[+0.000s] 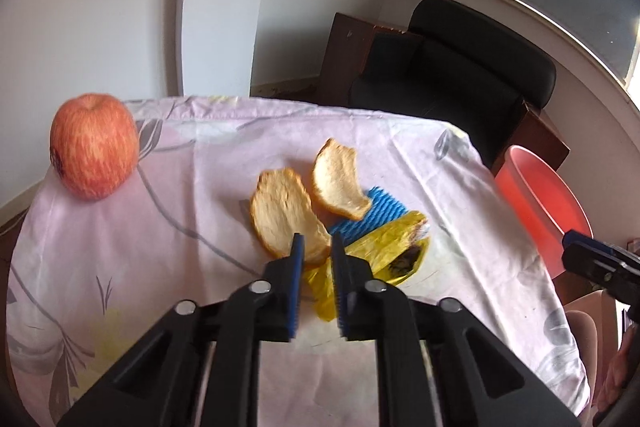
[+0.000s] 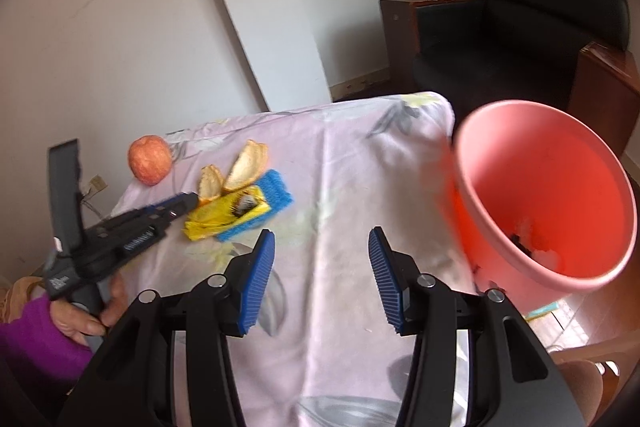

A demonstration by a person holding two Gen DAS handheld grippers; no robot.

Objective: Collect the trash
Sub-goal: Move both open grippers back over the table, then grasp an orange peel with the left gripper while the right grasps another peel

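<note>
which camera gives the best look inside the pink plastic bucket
The right wrist view: the pink plastic bucket tilts its mouth toward the camera, showing scraps at the bottom. The left wrist view catches only part of it past the table's edge.

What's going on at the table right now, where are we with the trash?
A person is clearing scraps off the cloth-covered table. The left gripper has its jaws narrowed around the edge of the nearer orange peel, at the yellow wrapper; a firm grip can't be confirmed. A second orange peel and a blue scrubber lie beside them. The right gripper hangs open and empty near the pink bucket. The apple sits apart.
</note>
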